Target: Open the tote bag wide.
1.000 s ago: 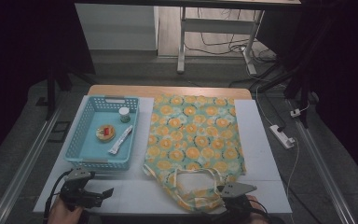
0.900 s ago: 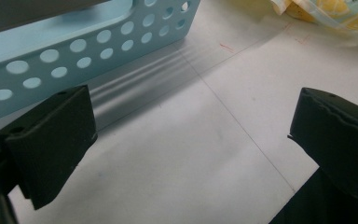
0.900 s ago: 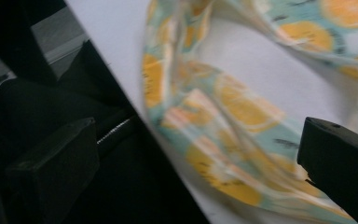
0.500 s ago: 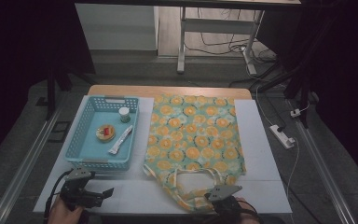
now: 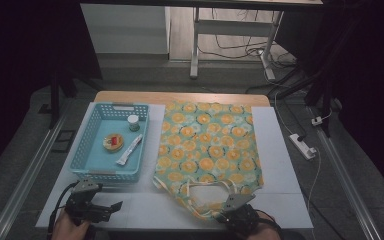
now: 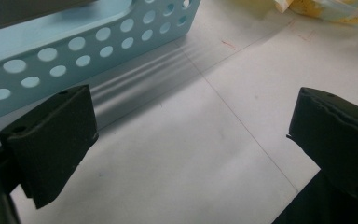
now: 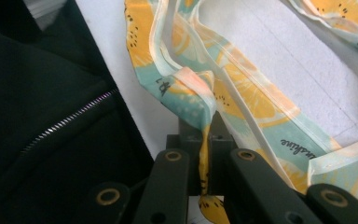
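Observation:
A tote bag [image 5: 207, 145] printed with orange slices lies flat on the white mat, its handle loops [image 5: 200, 192] toward the near edge. My right gripper [image 5: 232, 212] sits at those loops; its jaws have just been closing and now stand shut on a fold of the handle strap [image 7: 200, 98], which is pinched between the pads of the right gripper [image 7: 205, 135]. At the near left, in front of the blue basket [image 5: 87, 135], my left gripper [image 5: 107, 206] rests low. In the left gripper view the left gripper [image 6: 191, 135] is open over bare mat, beside the basket wall [image 6: 74, 42].
The basket holds a small white-lidded jar [image 5: 133, 121], a round container with red inside [image 5: 114, 142] and a white tube [image 5: 130, 150]. A dark zipped jacket [image 7: 51, 126] is close behind the right gripper. A power strip [image 5: 302, 145] lies on the floor to the right.
The right gripper shifted slightly left onto the bag's handle loop and closed on the strap. The left gripper stayed where it was.

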Demonstrator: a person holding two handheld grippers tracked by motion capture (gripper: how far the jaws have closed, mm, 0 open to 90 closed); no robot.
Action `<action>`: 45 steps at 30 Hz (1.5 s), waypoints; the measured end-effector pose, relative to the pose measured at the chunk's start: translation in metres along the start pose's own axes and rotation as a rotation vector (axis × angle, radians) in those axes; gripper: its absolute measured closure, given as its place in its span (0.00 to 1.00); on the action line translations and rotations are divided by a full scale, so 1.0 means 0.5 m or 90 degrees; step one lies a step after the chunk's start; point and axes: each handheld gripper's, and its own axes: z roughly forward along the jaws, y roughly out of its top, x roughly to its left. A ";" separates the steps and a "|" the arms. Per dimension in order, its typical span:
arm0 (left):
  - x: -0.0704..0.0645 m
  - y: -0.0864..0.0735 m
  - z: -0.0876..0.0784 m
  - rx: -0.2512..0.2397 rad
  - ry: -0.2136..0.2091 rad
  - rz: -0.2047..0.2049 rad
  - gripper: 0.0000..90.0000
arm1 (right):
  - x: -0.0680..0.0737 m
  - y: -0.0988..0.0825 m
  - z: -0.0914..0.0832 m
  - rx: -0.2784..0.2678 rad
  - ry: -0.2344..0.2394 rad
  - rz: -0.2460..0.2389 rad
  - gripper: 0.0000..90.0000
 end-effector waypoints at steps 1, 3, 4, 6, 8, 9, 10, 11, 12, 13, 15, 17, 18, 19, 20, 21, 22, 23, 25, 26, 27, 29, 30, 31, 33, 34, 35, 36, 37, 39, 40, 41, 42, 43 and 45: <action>0.000 0.000 0.000 0.000 0.000 0.000 0.01 | 0.000 0.000 0.000 0.000 0.000 0.000 0.99; 0.000 0.000 0.000 0.000 0.000 0.000 0.01 | -0.003 0.007 -0.010 -0.014 0.011 0.010 0.99; 0.000 0.000 0.000 0.001 0.000 0.000 0.01 | -0.003 0.007 -0.010 -0.014 0.011 0.010 0.99; 0.001 0.001 0.000 0.001 0.000 -0.001 0.01 | -0.007 0.018 -0.024 -0.030 0.027 0.016 0.99; 0.001 0.001 0.001 0.001 0.000 -0.001 0.01 | -0.009 0.027 -0.033 -0.040 0.041 0.020 0.99; 0.001 0.001 0.001 0.000 -0.001 -0.001 0.02 | -0.010 0.030 -0.036 -0.043 0.049 0.020 0.99; 0.001 0.001 0.001 0.000 -0.001 -0.001 0.02 | -0.011 0.034 -0.040 -0.043 0.059 0.020 0.99; 0.001 0.001 0.001 0.000 -0.001 -0.002 0.02 | -0.011 0.034 -0.040 -0.043 0.059 0.020 0.99; 0.001 0.001 0.001 -0.001 -0.001 -0.002 0.02 | -0.012 0.041 -0.047 -0.047 0.056 0.016 0.99; 0.001 0.001 0.001 0.000 -0.001 -0.002 0.02 | -0.012 0.041 -0.047 -0.047 0.056 0.016 0.99; 0.002 0.001 0.001 0.001 -0.002 -0.002 0.02 | -0.017 0.045 -0.051 -0.051 0.053 0.014 0.99; 0.002 0.002 0.002 0.001 -0.002 -0.003 0.02 | -0.031 0.052 -0.054 -0.059 0.050 0.021 0.99; 0.002 0.002 0.002 0.001 -0.002 -0.003 0.02 | -0.036 0.054 -0.055 -0.061 0.050 0.022 0.99; 0.002 0.002 0.002 0.001 -0.002 -0.003 0.02 | -0.036 0.054 -0.055 -0.061 0.050 0.022 0.99; 0.002 0.002 0.002 0.001 -0.002 -0.003 0.02 | -0.042 0.057 -0.056 -0.065 0.049 0.023 0.99; 0.002 0.002 0.002 0.001 -0.002 -0.003 0.02 | -0.054 0.063 -0.058 -0.071 0.045 0.025 0.99; 0.002 0.002 0.002 0.001 -0.002 -0.003 0.02 | -0.054 0.063 -0.058 -0.071 0.045 0.025 0.99; 0.002 0.002 0.003 0.001 -0.003 -0.003 0.02 | -0.061 0.067 -0.058 -0.073 0.041 0.023 0.99; 0.002 0.003 0.003 0.002 -0.004 -0.002 0.02 | -0.075 0.074 -0.058 -0.075 0.027 0.027 1.00; 0.002 0.003 0.003 0.002 -0.003 -0.003 0.02 | -0.091 0.081 -0.056 -0.079 0.019 0.035 1.00; 0.003 0.003 0.003 0.003 -0.004 -0.003 0.02 | -0.091 0.081 -0.056 -0.079 0.019 0.035 1.00; 0.003 0.003 0.003 0.002 -0.004 -0.004 0.02 | -0.114 0.092 -0.054 -0.083 0.008 0.038 0.99; 0.003 0.003 0.003 0.003 -0.004 -0.004 0.02 | -0.114 0.092 -0.054 -0.083 0.008 0.038 0.99; 0.004 0.003 0.003 0.003 -0.005 -0.004 0.02 | -0.121 0.096 -0.053 -0.085 0.007 0.039 1.00; 0.004 0.003 0.003 0.003 -0.005 -0.004 0.02 | -0.135 0.105 -0.052 -0.086 0.004 0.041 0.99; 0.004 0.003 0.003 0.003 -0.005 -0.004 0.02 | -0.142 0.110 -0.051 -0.087 0.001 0.042 0.99; 0.004 0.003 0.003 0.002 -0.005 -0.005 0.02 | -0.148 0.115 -0.050 -0.088 0.000 0.042 1.00; 0.004 0.003 0.003 0.002 -0.005 -0.006 0.02 | -0.155 0.119 -0.049 -0.090 0.000 0.045 1.00; 0.004 0.003 0.003 0.001 -0.005 -0.007 0.02 | -0.169 0.129 -0.048 -0.094 -0.005 0.044 1.00; 0.005 0.003 0.003 0.001 -0.006 -0.008 0.02 | -0.175 0.134 -0.048 -0.096 -0.006 0.048 1.00; 0.005 0.003 0.003 0.000 -0.006 -0.008 0.02 | -0.190 0.143 -0.046 -0.099 -0.007 0.049 1.00; 0.005 0.003 0.003 0.000 -0.006 -0.008 0.02 | -0.190 0.143 -0.046 -0.099 -0.007 0.049 1.00; 0.005 0.003 0.003 0.001 -0.006 -0.008 0.02 | -0.195 0.146 -0.045 -0.099 -0.010 0.050 1.00; 0.005 0.003 0.003 0.001 -0.007 -0.008 0.02 | -0.213 0.156 -0.041 -0.100 -0.015 0.056 1.00; 0.006 0.003 0.003 0.001 -0.007 -0.009 0.02 | -0.229 0.163 -0.037 -0.103 -0.019 0.063 1.00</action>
